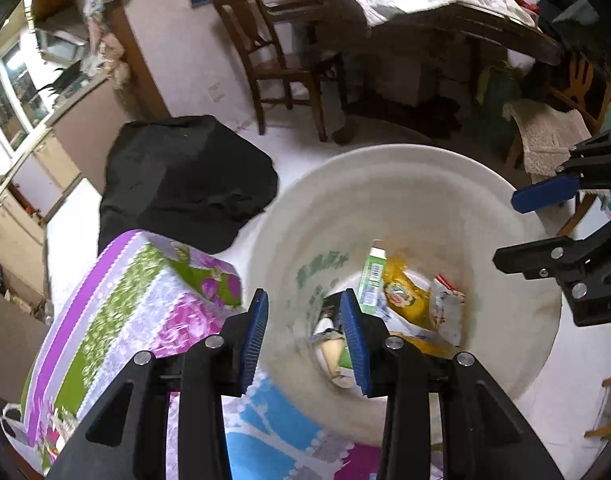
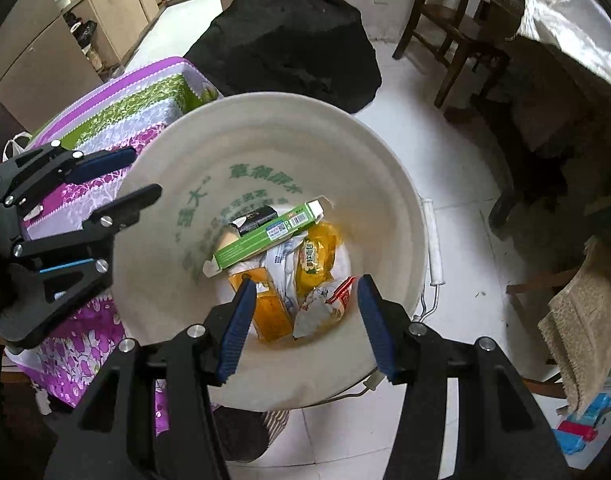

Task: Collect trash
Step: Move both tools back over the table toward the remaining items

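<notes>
Left tool (image 1: 305, 332) jaws apart and empty, right tool (image 2: 305, 320) likewise, both angled downward

Daylit room, bright window (image 1: 9, 92) glare, motion blur, fisheye edges dark and curved

Black bag (image 2: 289, 36) on floor well beyond fingertips, floral cloth (image 2: 117, 120) w/ purple & green bands left of fingers, wooden chair (image 2: 445, 12) far ahead-right, beige towel (image 2: 585, 320) right of fingers.

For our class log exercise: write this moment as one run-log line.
left tool: open, empty | right tool: open, empty | white bucket: green carton, yellow packet inside
</notes>
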